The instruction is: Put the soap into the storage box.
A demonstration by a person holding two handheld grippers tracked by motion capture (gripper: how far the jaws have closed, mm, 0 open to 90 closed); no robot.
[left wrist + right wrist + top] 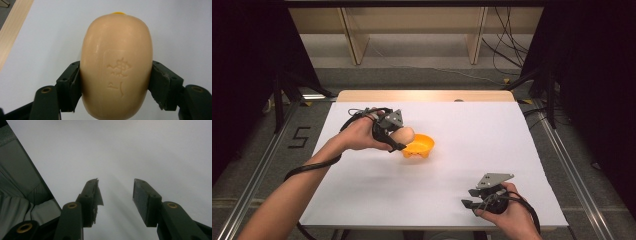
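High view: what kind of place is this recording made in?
Probably a lab recording station: a table under a white sheet, ringed by metal rails, loose cables and dark curtains.

One soap bar [116, 67], one orange bowl [418, 145], two tools: left tool [398, 137], right tool [471, 198].

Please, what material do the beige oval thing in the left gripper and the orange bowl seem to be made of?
The beige oval thing looks like a soap bar: waxy, matte, with a sign pressed into its face. The orange bowl looks like moulded plastic: even bright colour, smooth, slightly glossy, thin rim. The left gripper clamps the bar by its sides.
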